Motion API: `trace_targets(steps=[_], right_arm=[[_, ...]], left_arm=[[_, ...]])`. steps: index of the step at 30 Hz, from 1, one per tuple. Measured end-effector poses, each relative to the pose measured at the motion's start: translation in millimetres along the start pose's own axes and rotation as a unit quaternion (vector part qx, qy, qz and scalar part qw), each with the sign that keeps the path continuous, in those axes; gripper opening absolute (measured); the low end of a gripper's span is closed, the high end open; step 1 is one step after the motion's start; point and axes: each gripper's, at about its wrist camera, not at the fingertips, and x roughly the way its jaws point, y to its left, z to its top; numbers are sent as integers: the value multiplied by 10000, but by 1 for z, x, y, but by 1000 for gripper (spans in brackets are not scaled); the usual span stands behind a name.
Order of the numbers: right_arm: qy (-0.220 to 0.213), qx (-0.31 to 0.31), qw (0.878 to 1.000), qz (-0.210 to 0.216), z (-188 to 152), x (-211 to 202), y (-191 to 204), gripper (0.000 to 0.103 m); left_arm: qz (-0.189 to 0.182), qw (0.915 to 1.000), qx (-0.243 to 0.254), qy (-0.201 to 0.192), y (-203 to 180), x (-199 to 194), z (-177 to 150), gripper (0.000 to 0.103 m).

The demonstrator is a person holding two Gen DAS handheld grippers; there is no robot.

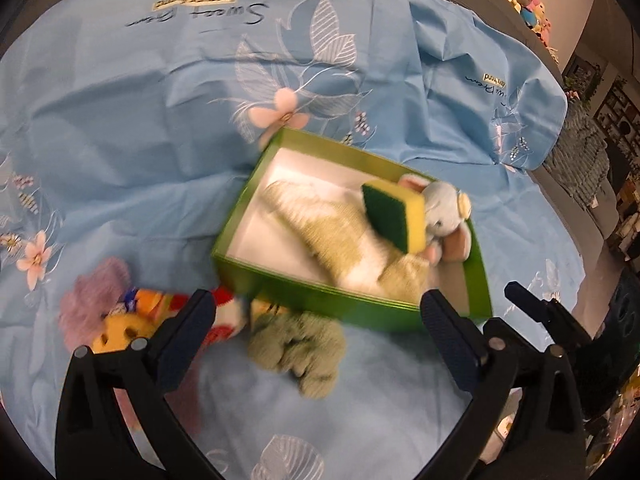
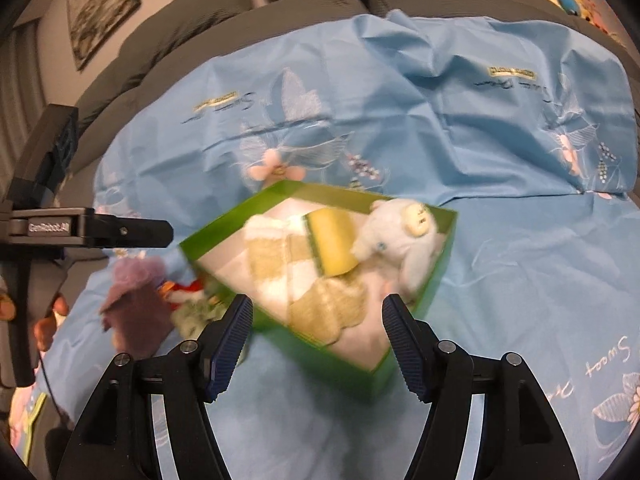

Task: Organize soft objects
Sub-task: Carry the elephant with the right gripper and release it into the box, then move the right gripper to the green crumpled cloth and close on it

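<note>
Left gripper (image 1: pixel 316 312) fingers wide, empty, above crumpled green cloth (image 1: pixel 298 354); right gripper (image 2: pixel 318 344) fingers apart, empty, over shallow green cardboard box (image 2: pixel 352 364) at frame centre

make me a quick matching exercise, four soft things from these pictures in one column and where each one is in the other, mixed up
Things:
1. sponge
2. blue plush toy
3. green cloth
4. purple cloth

Places:
A. outside the box, against its near wall
B. in the box, leaning against the plush toy
C. outside the box, far left
D. in the box, at its right end

Pairs: 1-B, 2-D, 3-A, 4-C
</note>
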Motion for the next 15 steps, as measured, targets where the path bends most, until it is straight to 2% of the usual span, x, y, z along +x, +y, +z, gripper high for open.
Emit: trace_targets(steps=[10, 15], right_arm=[[569, -467, 9969, 285, -40, 15, 54, 72], [801, -684, 9940, 284, -52, 32, 78, 72]], left_arm=[[250, 9997, -72, 38, 14, -12, -60, 102], [346, 9991, -242, -46, 24, -19, -77, 102]])
